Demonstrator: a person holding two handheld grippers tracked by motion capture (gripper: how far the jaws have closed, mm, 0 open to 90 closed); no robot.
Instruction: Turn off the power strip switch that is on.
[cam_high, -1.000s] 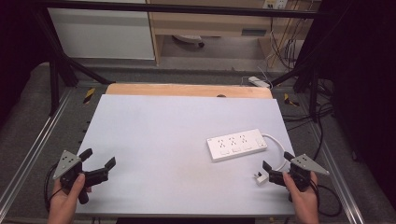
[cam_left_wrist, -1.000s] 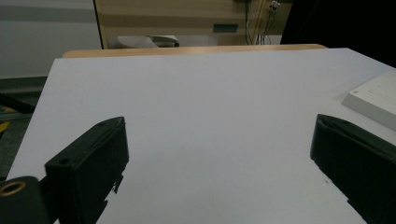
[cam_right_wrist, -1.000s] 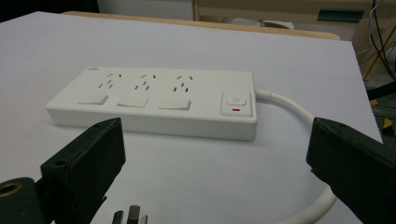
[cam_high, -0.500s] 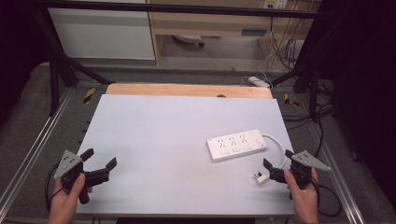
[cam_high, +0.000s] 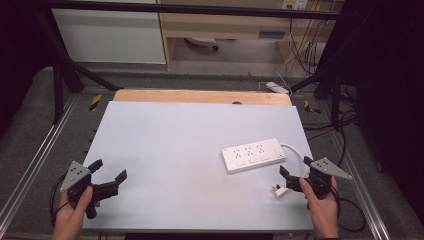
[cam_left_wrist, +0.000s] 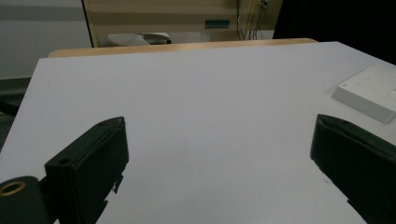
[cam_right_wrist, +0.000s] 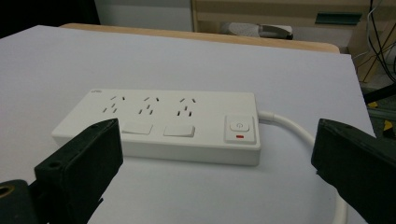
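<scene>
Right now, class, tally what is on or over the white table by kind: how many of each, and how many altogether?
Power strip, white, with cable and plug: 1
Claws, black, one per hand: 2 (left claw, right claw), both open
Total: 3

Both grippers shifted slightly, nothing else

Left gripper (cam_high: 107, 180) w/ hand moved a bit down toward near table edge vs 1 s ago; right gripper (cam_high: 291, 179) drifted a touch down/right, away from the plug (cam_high: 280, 191), jaws wide
</scene>
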